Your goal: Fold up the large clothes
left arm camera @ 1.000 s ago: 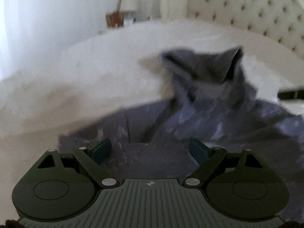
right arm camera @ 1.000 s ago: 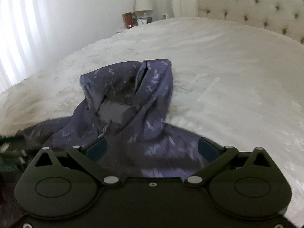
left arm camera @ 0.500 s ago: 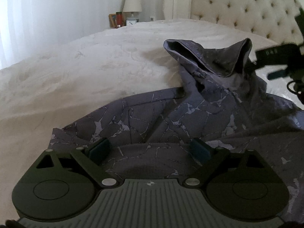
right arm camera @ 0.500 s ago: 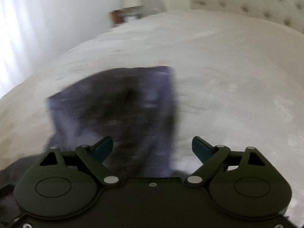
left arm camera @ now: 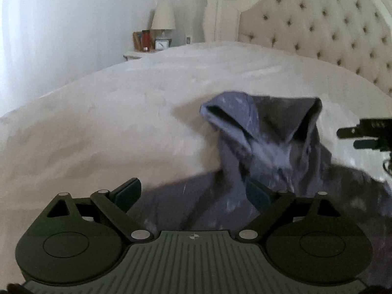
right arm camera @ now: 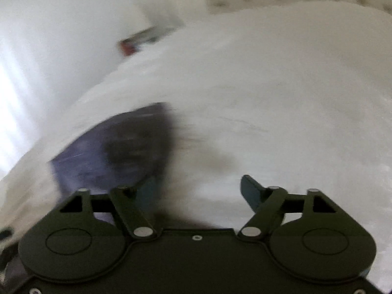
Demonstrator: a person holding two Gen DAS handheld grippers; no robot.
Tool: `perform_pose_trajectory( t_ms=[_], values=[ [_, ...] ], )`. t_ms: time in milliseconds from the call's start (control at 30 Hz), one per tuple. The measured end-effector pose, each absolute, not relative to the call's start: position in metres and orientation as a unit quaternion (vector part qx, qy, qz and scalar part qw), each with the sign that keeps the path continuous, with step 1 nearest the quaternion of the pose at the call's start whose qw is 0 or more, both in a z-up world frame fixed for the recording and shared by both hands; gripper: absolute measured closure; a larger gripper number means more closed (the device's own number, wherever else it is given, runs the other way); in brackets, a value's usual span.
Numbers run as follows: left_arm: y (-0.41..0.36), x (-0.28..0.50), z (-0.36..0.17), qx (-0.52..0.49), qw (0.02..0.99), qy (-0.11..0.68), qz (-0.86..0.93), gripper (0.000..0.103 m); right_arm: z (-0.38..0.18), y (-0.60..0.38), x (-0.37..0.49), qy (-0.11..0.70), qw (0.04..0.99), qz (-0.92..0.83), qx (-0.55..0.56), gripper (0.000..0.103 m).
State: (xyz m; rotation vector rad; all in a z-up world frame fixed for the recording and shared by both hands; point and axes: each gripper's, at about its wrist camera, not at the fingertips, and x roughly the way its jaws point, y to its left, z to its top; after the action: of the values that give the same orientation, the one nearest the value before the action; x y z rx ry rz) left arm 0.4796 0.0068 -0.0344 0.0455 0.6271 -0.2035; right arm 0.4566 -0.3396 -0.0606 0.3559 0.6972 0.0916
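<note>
1. Left wrist view: I see my left claw (left arm camera: 193,193) with its jaws apart, nothing pinched between the teal pads (left arm camera: 128,191); grey-purple fabric lies under and beyond them.
2. The hoodie (left arm camera: 264,161) lies on the white bed (left arm camera: 122,122), from 6 o'clock up to about 2 o'clock of the picture. Its body spreads low across the bottom right, and its long axis runs away from me toward the headboard.
3. The hood (left arm camera: 262,117) stands up at the far end, its opening gaping, its peak toward 12 o'clock.
4. At 3 o'clock the right claw (left arm camera: 365,134) pokes in from the edge, just beside the hood; from here I cannot tell whether it touches the cloth.
5. At 11 o'clock a nightstand (left arm camera: 137,55) carries a lamp (left arm camera: 163,19), a red bottle (left arm camera: 146,40) and a small clock (left arm camera: 161,44). The tufted headboard (left arm camera: 306,24) fills 1 to 2 o'clock.
6. Right wrist view: heavily blurred. The right claw's jaws have just been closing a little, yet they stand well apart, with only bare bedding between the fingers (right arm camera: 252,191).
7. Here the hoodie is a dark smear at 9 o'clock, its near edge by the left finger; whether they touch, I cannot tell.
8. Only the left view shows the hood's shape and the nightstand items clearly; the right view alone shows the wide stretch of bare bed to the garment's right, from 1 to 4 o'clock.
</note>
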Motion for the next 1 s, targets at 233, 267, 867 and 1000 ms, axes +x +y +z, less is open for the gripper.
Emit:
perform_pose_trajectory(
  t_ms=[233,267,867,1000],
  values=[
    [-0.009,0.502,-0.036,0.017,0.944,0.315,-0.095,0.01,-0.047,-0.275,0.468,0.323,0.934,0.092,0.12,0.015],
    [-0.01,0.503,-0.036,0.019,0.944,0.316,-0.096,0.01,-0.049,-0.271,0.474,0.326,0.934,0.087,0.116,0.015],
    [-0.049,0.556,-0.021,0.043,0.967,0.227,-0.104,0.009,-0.121,-0.356,0.506,0.386,0.909,-0.016,0.156,0.014],
    [-0.055,0.585,-0.033,0.022,0.963,0.255,-0.082,0.009,-0.124,-0.361,0.502,0.375,0.913,-0.005,0.161,0.01]
  ],
)
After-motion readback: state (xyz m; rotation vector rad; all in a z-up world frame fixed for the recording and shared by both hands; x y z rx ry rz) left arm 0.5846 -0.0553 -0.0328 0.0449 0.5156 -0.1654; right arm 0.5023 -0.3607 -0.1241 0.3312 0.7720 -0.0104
